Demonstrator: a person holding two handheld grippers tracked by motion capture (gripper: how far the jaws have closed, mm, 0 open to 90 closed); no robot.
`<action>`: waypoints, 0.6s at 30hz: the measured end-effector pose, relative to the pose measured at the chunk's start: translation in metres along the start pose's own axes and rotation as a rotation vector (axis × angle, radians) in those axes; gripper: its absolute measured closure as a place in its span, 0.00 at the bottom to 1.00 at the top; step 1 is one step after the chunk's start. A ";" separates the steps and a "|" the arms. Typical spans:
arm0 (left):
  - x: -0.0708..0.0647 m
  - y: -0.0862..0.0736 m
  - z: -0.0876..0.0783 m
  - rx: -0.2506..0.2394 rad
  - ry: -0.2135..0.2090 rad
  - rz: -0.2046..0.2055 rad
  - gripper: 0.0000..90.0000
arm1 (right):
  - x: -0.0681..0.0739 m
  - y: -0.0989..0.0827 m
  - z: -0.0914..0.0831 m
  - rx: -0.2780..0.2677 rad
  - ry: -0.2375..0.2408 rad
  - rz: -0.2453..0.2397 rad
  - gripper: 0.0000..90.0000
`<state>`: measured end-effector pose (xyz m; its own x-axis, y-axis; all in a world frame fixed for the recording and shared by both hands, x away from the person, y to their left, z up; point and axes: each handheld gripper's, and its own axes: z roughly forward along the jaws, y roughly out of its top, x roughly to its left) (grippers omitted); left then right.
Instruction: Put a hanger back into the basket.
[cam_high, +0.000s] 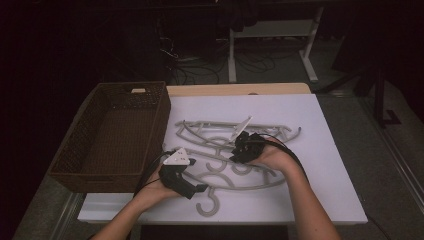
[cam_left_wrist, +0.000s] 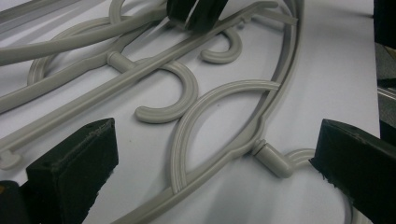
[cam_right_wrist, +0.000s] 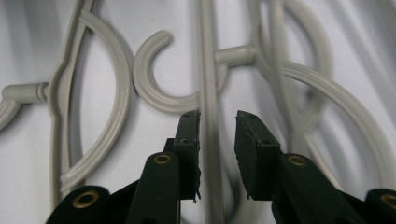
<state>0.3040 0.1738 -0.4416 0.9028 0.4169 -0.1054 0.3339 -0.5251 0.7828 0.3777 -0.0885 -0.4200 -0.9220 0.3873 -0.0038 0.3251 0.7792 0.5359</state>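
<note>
While our right gripper (cam_right_wrist: 217, 154) straddles a hanger bar (cam_right_wrist: 208, 84) running lengthwise between slightly parted jaws, unpinched; left gripper (cam_left_wrist: 210, 163) spread wide above the nearest hanger (cam_left_wrist: 224, 154); basket (cam_high: 112, 132) lies left.

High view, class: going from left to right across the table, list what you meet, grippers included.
Wicker basket → left gripper → right gripper → bare white board. The grey hangers overlap both grippers, so they are left out of the order.
</note>
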 end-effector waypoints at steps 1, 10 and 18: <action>0.000 0.000 0.000 -0.001 -0.001 0.000 0.00 | -0.001 -0.003 -0.006 -0.016 -0.009 0.026 0.77; 0.001 0.000 -0.002 -0.010 0.000 -0.009 0.00 | 0.013 -0.053 -0.043 -0.070 -0.056 0.201 0.88; 0.002 -0.001 -0.002 -0.006 0.005 -0.008 0.00 | 0.046 -0.090 -0.063 -0.102 -0.052 0.251 0.99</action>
<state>0.3045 0.1767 -0.4407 0.8986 0.4252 -0.1087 0.3397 -0.5169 0.7857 0.2927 -0.1718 -0.4148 -0.8020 0.5892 0.0980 0.5172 0.6029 0.6074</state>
